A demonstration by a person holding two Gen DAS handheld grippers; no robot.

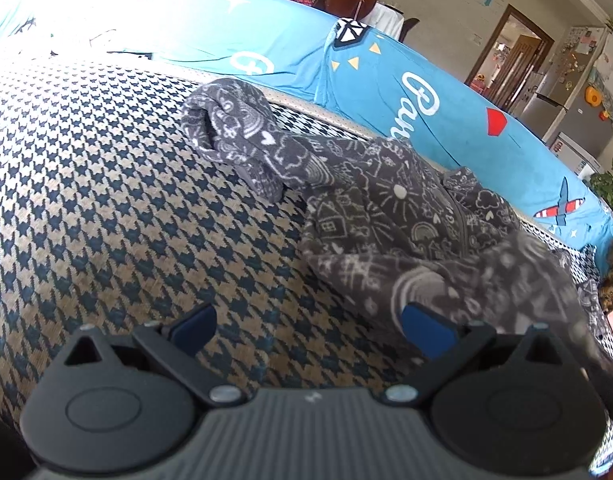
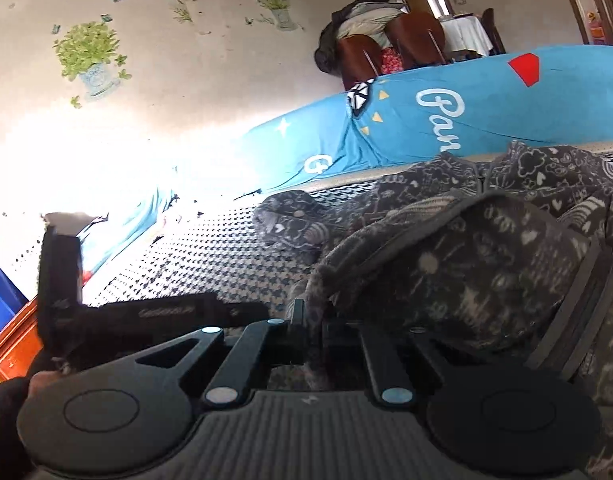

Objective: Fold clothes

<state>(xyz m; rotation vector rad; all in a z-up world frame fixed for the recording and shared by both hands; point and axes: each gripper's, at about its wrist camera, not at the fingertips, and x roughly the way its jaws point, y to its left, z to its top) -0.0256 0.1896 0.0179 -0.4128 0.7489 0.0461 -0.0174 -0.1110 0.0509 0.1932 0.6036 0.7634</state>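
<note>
Grey printed garment (image 1: 406, 216): right portion blurred, cut off by the frame's right edge in the left wrist view. Right claw (image 2: 312, 320): fingertips buried in the garment's fabric, pads hidden. Houndstooth surface (image 1: 106, 200): left part cropped, overexposed.

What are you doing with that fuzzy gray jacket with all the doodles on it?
Someone is folding it, with a gripper in each hand. The right gripper is shut on a bunched edge of the jacket and holds it up off the checked cover. The left gripper is open, its blue fingers spread just above the cover, holding nothing. One sleeve lies stretched out toward the blue sheet. The jacket is crumpled, not yet folded.
</note>
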